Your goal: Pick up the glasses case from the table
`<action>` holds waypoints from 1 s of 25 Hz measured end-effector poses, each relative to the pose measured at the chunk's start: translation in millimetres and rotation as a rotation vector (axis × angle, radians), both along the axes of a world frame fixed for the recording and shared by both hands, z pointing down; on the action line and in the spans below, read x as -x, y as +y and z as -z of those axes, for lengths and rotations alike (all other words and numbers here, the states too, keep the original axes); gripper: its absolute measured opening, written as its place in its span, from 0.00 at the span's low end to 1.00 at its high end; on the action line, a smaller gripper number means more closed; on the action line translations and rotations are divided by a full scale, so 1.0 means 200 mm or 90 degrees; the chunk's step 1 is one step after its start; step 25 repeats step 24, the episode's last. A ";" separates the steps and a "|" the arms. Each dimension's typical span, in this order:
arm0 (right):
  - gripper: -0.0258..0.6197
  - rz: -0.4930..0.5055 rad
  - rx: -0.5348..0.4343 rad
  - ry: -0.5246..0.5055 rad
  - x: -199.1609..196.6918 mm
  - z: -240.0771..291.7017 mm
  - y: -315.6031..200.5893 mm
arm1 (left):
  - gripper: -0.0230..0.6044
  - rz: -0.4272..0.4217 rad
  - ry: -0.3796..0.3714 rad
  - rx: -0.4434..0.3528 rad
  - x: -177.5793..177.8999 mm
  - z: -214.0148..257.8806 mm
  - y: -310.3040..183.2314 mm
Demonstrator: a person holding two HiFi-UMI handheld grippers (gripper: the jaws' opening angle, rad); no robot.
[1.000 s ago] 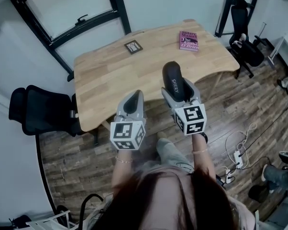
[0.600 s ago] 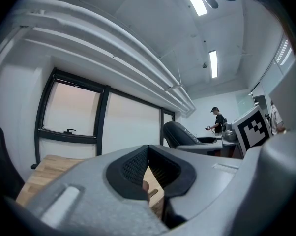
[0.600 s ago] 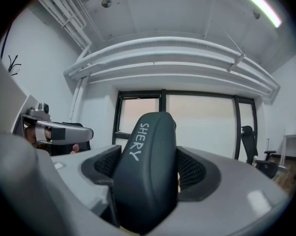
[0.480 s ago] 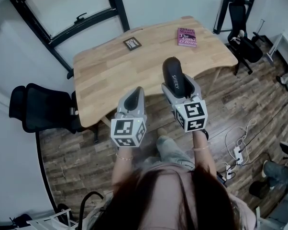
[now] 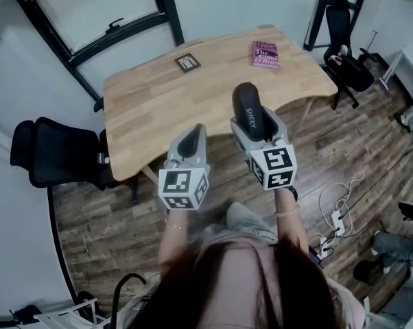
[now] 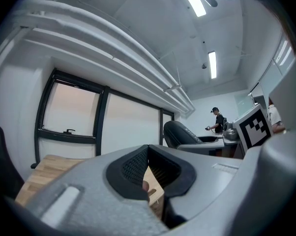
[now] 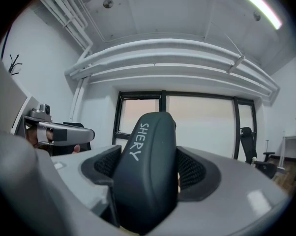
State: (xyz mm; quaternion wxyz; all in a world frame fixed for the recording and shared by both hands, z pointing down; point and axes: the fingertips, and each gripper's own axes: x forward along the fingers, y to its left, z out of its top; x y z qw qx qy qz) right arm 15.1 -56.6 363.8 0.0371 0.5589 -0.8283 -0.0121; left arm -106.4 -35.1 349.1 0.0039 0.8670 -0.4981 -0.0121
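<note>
head view, centre: right gripper [image 5: 260,130] clamps the dark glasses case [image 5: 248,112], seen against the table's [image 5: 158,101] near edge. only the left gripper view shows the left gripper [image 6: 148,151] with jaws closed, empty.

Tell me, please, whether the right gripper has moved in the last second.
No: the right gripper holds the glasses case across the near edge of the table, just as a second ago.

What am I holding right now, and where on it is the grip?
Right gripper clamps the glasses case across its sides near one end; the rest sticks out. Left gripper is shut, empty.
</note>
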 end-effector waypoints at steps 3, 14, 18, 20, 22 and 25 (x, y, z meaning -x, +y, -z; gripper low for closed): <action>0.58 0.001 0.001 -0.001 0.00 0.00 -0.02 | 0.05 0.000 0.000 0.002 -0.01 0.00 -0.01; 0.58 0.021 0.004 0.011 -0.04 0.01 -0.04 | 0.05 0.016 0.003 0.013 -0.06 0.02 -0.05; 0.58 0.032 0.003 0.016 -0.08 0.03 -0.01 | 0.05 0.024 0.001 0.020 -0.11 0.03 -0.04; 0.58 0.036 0.000 0.016 -0.11 0.04 0.00 | 0.05 0.026 -0.001 0.022 -0.15 0.04 -0.04; 0.58 0.039 -0.001 0.016 -0.14 0.05 0.00 | 0.05 0.028 -0.002 0.024 -0.18 0.05 -0.04; 0.58 0.042 -0.002 0.015 -0.17 0.06 0.01 | 0.05 0.030 -0.002 0.026 -0.22 0.05 -0.03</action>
